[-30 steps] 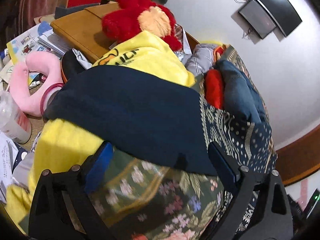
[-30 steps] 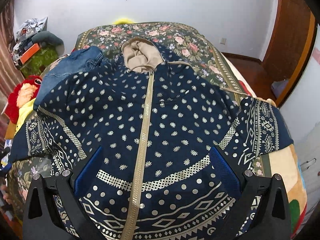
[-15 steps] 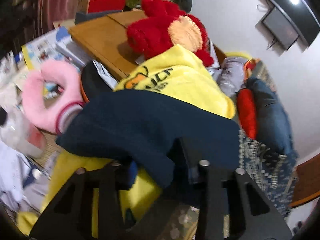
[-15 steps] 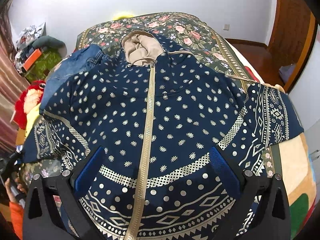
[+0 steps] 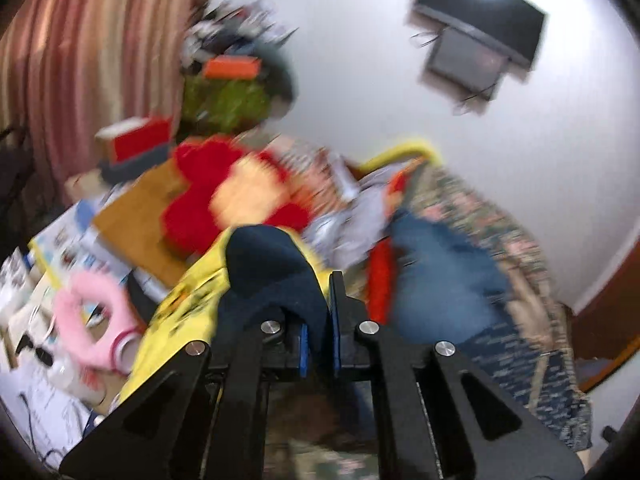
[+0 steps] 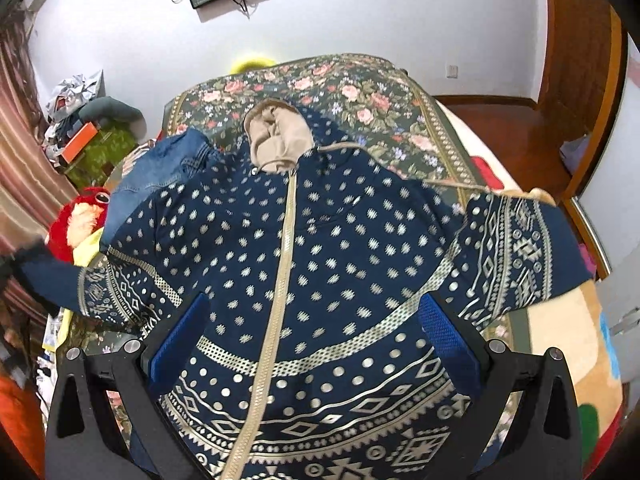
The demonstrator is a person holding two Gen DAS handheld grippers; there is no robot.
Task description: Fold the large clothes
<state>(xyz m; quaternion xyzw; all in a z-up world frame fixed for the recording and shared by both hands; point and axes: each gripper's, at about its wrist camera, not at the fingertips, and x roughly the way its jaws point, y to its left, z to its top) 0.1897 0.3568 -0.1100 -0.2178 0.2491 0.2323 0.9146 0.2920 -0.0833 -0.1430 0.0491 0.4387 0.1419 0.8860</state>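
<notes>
Jaws of our left gripper [image 5: 319, 320] have just been closing and now pinch the plain navy cuff [image 5: 272, 272] of the hoodie [image 6: 320, 248], lifted above the yellow cloth [image 5: 188, 300]. Our right gripper [image 6: 316, 344] hangs over the hem with jaws wide, holding nothing. We see the hoodie spread zip-up on the floral bed [image 6: 352, 92], its sleeve stretching off left.

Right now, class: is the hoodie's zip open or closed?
Closed. In the right wrist view the zip runs unbroken down the hoodie, which lies spread flat on the bed, front panels meeting.
</notes>
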